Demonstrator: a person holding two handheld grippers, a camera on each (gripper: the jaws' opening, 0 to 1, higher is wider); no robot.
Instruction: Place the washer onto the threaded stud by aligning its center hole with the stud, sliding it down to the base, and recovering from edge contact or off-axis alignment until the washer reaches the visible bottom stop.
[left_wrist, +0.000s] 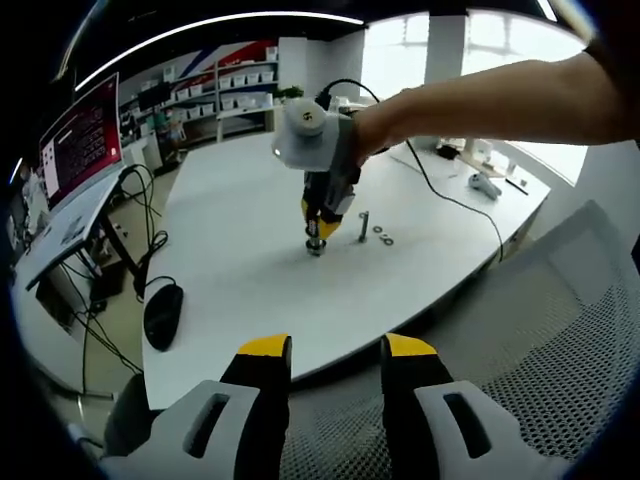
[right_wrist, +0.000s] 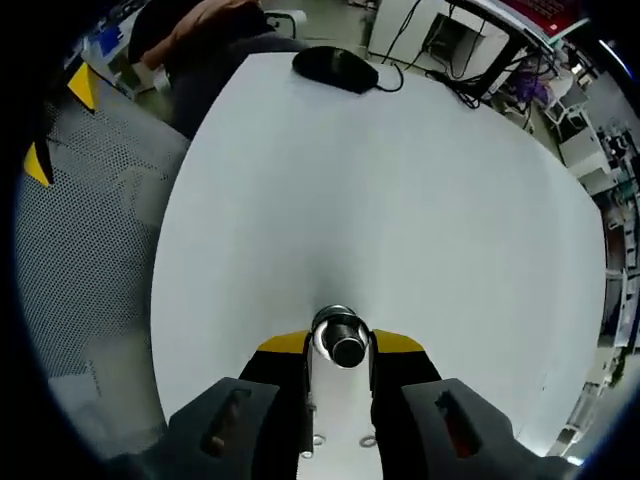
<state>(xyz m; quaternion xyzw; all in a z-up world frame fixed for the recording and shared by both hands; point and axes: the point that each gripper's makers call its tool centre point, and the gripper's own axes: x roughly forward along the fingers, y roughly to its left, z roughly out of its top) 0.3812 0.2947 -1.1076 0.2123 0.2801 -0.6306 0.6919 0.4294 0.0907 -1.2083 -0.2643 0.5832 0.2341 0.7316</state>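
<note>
My right gripper (right_wrist: 338, 350) is shut on a thick round metal piece (right_wrist: 340, 338) with a dark centre hole. In the left gripper view, the right gripper (left_wrist: 318, 232) points down and holds that piece (left_wrist: 316, 245) at the white table (left_wrist: 240, 270). Just to its right a thin upright stud (left_wrist: 363, 225) stands on the table, with two small washers (left_wrist: 381, 236) lying beside it. Two washers (right_wrist: 367, 440) show under my right jaws. My left gripper (left_wrist: 338, 350) hangs open over the table's near edge, holding nothing. I cannot tell whether the held piece touches the table.
A black mouse (left_wrist: 163, 312) (right_wrist: 335, 68) lies near the table's corner. A cable (left_wrist: 450, 195) runs across the table behind the stud. A grey mesh chair (left_wrist: 560, 340) (right_wrist: 90, 240) is against the near edge. A monitor (left_wrist: 80, 135) stands on the desk to the left.
</note>
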